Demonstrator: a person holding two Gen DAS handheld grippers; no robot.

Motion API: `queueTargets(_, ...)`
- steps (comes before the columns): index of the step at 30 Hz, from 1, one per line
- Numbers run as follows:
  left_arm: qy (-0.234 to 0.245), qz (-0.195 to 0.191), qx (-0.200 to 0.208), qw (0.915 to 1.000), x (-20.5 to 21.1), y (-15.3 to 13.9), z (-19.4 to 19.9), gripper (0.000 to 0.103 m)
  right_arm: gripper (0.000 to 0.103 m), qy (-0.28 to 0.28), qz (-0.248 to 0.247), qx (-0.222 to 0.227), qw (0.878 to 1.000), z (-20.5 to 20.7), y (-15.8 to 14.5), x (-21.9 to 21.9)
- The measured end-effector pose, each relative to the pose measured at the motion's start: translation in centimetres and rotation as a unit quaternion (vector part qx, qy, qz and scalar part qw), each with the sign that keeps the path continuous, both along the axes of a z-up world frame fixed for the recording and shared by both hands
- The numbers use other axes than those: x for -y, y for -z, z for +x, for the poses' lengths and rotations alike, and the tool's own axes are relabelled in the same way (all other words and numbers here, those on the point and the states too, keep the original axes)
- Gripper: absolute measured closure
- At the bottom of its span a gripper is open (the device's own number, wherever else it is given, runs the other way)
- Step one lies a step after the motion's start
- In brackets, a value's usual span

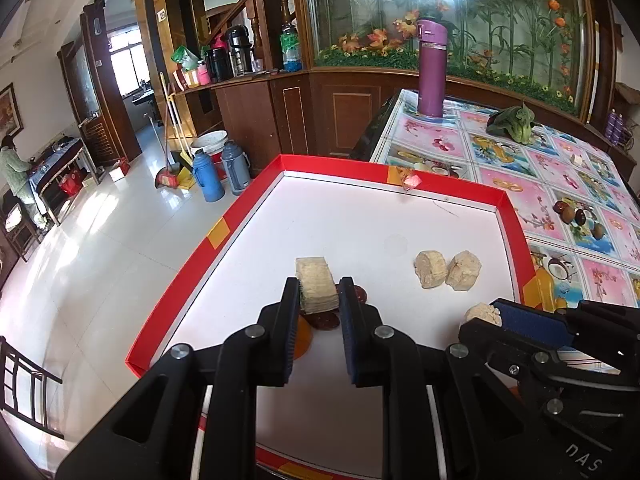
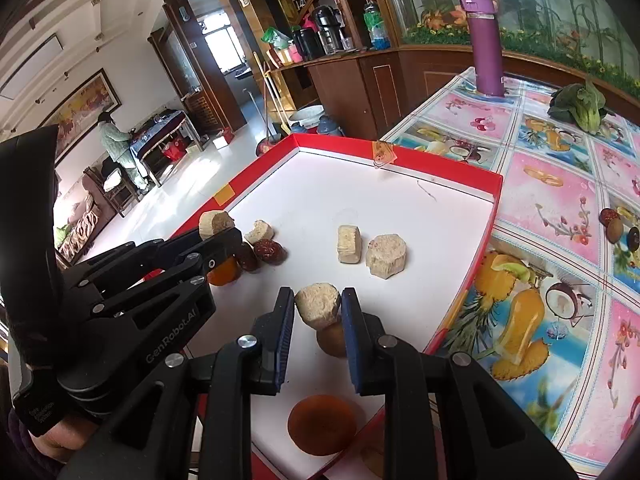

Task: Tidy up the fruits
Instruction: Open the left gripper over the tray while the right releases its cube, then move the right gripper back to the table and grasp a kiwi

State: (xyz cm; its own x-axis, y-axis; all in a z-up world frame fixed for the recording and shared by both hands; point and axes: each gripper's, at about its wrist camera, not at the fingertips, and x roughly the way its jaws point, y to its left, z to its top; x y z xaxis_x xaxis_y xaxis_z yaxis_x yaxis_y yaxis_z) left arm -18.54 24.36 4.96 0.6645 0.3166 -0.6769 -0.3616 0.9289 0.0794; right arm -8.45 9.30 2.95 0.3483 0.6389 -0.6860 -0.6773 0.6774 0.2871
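1. The left tongs (image 1: 319, 294) are clamped on a pale, layered block (image 1: 316, 290), held just above the white floor of the red-rimmed tray (image 1: 420, 180).
2. Under that block lie dark red dates (image 2: 270, 251) and an orange dried slice (image 2: 224, 271) — all bunched at the tray's near left side.
3. The right tongs (image 2: 319, 306) grip a rough beige chunk (image 2: 318, 304); a brown round fruit (image 2: 333, 342) sits directly beneath it, and another orange disc (image 2: 322, 422) lies nearer the tray's front edge.
4. Two more beige pieces (image 2: 372, 250) rest side by side mid-tray, well apart from both tongs.
5. Writing: "GenRobot.AI" reads along the left tool's black body in the right wrist view; smaller print lower on it is too tiny to read.
6. The tray sits on a desk (image 2: 560, 184) covered in a fruit-print cloth — a purple flask (image 2: 485, 40) and a leafy green vegetable (image 2: 580, 106) stand at its far end.
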Motion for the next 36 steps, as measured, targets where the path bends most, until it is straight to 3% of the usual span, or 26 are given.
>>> queueTargets(10, -0.020, 0.009, -0.018, 0.9996, -0.1, 0.7, 0.3, 0.080, 0.078, -0.001, 0.012, -0.007, 1.000, -0.1, 0.1, 0.6)
queueTargets(14, -0.027, 0.018, -0.017, 0.9993, 0.2, 0.4, 0.2, 0.056, 0.069, 0.008, 0.032, -0.007, 0.999, 0.1, -0.4, 1.8)
queueTargets(17, -0.029, 0.028, -0.009, 0.9992, 0.7, -0.2, 0.0, 0.052, 0.069, 0.020, 0.044, -0.005, 0.999, 0.3, -0.9, 3.1)
queueTargets(24, -0.021, 0.041, 0.004, 0.9989, 2.9, -1.5, 0.2, 0.026, 0.064, 0.067, 0.062, -0.001, 0.996, 1.4, -1.5, 7.4)
queueTargets(30, 0.020, 0.048, 0.026, 0.9983, 6.8, -3.1, 0.3, 0.012, 0.062, 0.119, 0.069, -0.005, 0.990, 2.5, -1.0, 12.8)
queueTargets(36, 0.087, 0.070, 0.021, 0.9935, 11.7, -3.2, 1.0, 0.006, 0.055, 0.189, 0.082, -0.009, 0.979, 2.9, -0.6, 19.5)
